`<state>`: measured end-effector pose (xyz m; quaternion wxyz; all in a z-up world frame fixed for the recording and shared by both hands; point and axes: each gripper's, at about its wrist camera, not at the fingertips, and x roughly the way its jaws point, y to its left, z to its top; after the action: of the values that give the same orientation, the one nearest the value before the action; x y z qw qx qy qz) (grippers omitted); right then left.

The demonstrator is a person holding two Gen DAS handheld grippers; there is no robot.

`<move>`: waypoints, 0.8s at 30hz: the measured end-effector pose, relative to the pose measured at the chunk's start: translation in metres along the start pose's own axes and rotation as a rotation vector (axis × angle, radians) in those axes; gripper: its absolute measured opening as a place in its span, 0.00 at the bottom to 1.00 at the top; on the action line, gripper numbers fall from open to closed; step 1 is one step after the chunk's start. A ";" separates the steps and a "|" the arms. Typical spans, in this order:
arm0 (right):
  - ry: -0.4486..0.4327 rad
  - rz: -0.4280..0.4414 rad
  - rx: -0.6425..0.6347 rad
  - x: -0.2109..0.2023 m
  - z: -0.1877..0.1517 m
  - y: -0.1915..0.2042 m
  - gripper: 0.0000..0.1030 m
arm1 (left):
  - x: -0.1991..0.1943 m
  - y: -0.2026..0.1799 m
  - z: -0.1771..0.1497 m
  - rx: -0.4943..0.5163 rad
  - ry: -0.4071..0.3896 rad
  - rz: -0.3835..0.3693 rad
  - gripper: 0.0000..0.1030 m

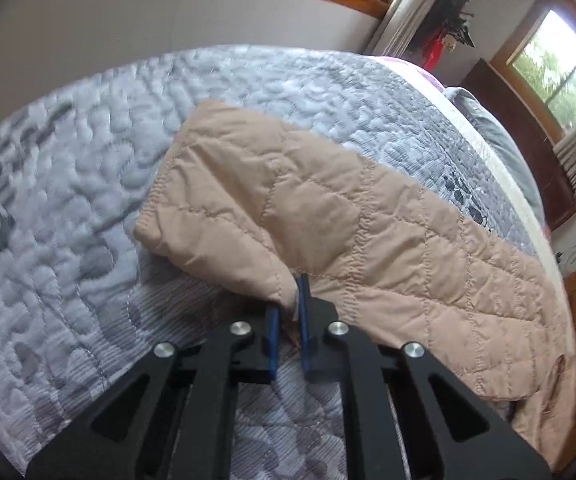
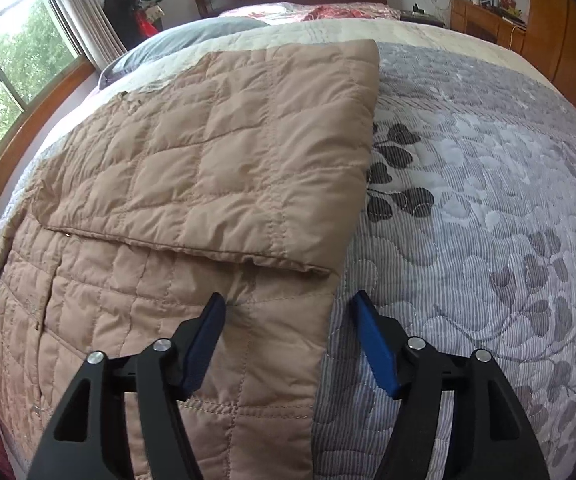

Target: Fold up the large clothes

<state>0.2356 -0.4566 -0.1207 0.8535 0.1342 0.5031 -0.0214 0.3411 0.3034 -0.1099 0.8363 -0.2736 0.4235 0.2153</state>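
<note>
With one flap of the tan quilted jacket [image 2: 207, 152] already folded over, the left gripper [image 1: 288, 300] pinches its edge and the right gripper [image 2: 288, 308] gapes wide astride its other edge, more folds remaining.

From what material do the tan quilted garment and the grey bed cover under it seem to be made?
The tan quilted garment looks like thin, smooth synthetic shell fabric over soft padding: it has a slight sheen, fine creases and puffy stitched squares. The grey quilted bed cover looks like matte woven cotton or a blend, with fine stripes, printed leaves and raised stitching. The exact fibre cannot be told.
</note>
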 end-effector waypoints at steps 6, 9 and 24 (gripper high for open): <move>-0.035 0.013 0.012 -0.024 0.000 -0.008 0.65 | -0.050 -0.039 0.002 0.052 -0.127 -0.080 0.03; -0.050 0.034 -0.007 -0.036 0.000 0.000 0.65 | -0.084 -0.075 -0.008 0.138 -0.187 -0.143 0.03; -0.015 0.117 -0.034 -0.035 -0.006 0.022 0.65 | -0.119 -0.280 -0.130 0.579 -0.130 -0.455 0.02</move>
<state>0.2170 -0.4373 -0.0882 0.8591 0.1488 0.4883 0.0359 0.3644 -0.0070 0.0011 0.9306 -0.0986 0.3414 -0.0878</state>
